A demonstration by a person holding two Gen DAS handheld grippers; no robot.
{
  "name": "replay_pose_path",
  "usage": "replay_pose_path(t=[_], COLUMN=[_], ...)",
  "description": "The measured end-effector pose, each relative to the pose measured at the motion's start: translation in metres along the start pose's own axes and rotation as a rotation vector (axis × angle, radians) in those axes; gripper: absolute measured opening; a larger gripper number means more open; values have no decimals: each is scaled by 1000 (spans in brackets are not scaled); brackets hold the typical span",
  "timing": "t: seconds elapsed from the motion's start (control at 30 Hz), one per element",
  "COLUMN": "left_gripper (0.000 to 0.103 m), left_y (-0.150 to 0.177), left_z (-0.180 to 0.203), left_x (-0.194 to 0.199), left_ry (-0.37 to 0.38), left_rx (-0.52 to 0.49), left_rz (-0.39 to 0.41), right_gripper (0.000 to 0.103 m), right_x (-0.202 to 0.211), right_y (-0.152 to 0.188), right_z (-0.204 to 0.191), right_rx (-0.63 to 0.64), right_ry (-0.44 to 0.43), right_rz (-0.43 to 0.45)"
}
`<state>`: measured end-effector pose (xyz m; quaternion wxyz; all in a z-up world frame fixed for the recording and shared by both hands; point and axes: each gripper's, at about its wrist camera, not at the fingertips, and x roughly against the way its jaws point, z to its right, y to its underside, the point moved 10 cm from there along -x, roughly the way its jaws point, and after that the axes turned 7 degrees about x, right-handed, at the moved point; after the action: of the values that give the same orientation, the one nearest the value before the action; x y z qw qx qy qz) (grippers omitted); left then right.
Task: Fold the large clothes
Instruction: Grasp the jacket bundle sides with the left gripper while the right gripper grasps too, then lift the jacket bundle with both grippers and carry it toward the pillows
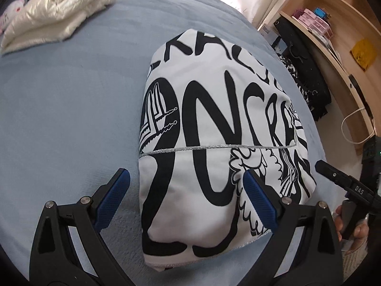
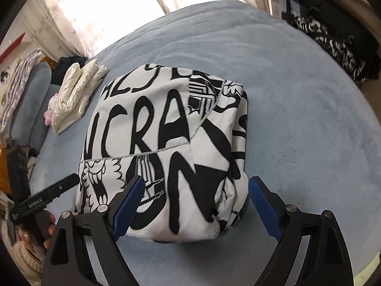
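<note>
A white garment with bold black lettering [image 1: 214,124] [image 2: 166,131] lies folded into a thick bundle on the blue-grey bed cover [image 1: 71,107] [image 2: 297,119]. My left gripper [image 1: 185,178] hovers open over the bundle's near left corner, one blue pad above the cloth and the other above the cover. My right gripper [image 2: 197,181] stands open across the bundle's near right corner, with cloth between its blue pads and neither pad pressing it. In the left wrist view a black finger [image 1: 333,175] of the other gripper shows at the right, a hand below it.
A folded cream puffy jacket [image 1: 59,9] [image 2: 76,93] lies at the far left of the bed. A wooden shelf [image 1: 333,35] and a dark pile of black-and-white clothes [image 1: 302,71] [image 2: 333,47] stand beyond the right edge. Grey cushions [image 2: 35,100] sit at the left.
</note>
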<state>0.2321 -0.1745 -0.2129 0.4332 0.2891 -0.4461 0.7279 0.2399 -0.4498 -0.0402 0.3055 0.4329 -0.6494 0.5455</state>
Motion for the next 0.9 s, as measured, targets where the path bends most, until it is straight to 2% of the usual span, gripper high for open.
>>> replay_pose_path(t=[0.2,0.53,0.9], left_gripper=[95,103,103], left_y=[2,-6,-14], left_z=[1,3,5], left_x=[-22,-47,-84], left_ry=[34,58,178], left_rx=[45,66,124], left_rz=[-51,-64,-135], right_gripper=[90,90,92], right_x=[-20,-66,-108], right_y=[-9,-6,-29], right_z=[16,34,31], right_rx=[-63,-144,-143], right_ry=[-60,-155,-305], right_rz=[-22,-98,-88])
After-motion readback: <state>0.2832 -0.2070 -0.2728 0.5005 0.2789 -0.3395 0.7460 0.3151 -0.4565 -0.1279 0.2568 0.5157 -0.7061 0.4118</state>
